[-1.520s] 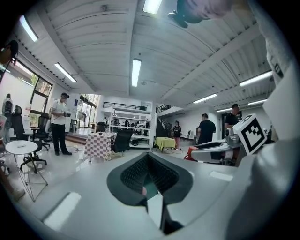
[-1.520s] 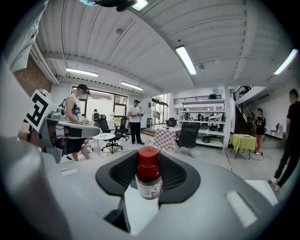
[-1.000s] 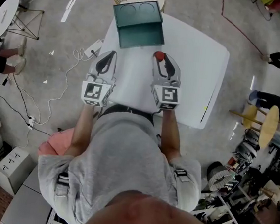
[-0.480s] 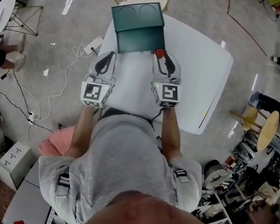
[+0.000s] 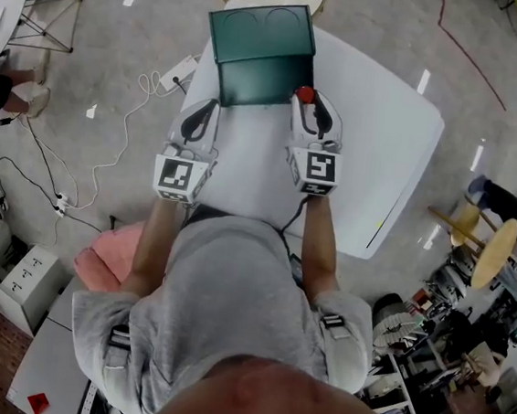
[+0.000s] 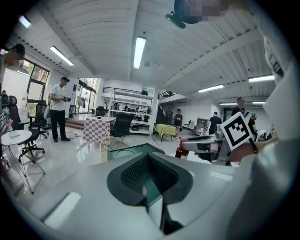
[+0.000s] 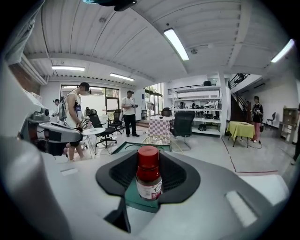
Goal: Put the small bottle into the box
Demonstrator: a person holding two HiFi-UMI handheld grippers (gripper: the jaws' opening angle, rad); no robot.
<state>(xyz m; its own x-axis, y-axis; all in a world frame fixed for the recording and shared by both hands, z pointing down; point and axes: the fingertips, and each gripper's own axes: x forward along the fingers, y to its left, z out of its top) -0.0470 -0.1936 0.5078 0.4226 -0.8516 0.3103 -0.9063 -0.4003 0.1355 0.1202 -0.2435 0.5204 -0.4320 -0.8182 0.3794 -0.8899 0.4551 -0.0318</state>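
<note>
Between the jaws of the right gripper [image 5: 310, 104] stands the small bottle [image 7: 148, 174], upright, with a red cap, red content and a white label. The jaws are clenched on its body from both sides, below the cap. From the head view, the bottle is just before the near edge of the dark green box [image 5: 256, 59], toward the right end of that edge, and it is not inside the box. The box rests at the far end of the white surface [image 5: 378, 122], and its top part shows two round hollows. The left gripper [image 5: 201, 111] is held beside the right one, over the left side of the surface, with its tips near the left near corner of the box. Its jaws are closed together and nothing is between them. The person's bare forearms reach from a grey shirt [image 5: 220, 308] to both grippers. On the grey floor [image 5: 80, 155], left of the surface, lies a white power strip [image 5: 176, 73] with its cable. Both gripper views show several people standing in a large hall.
</note>
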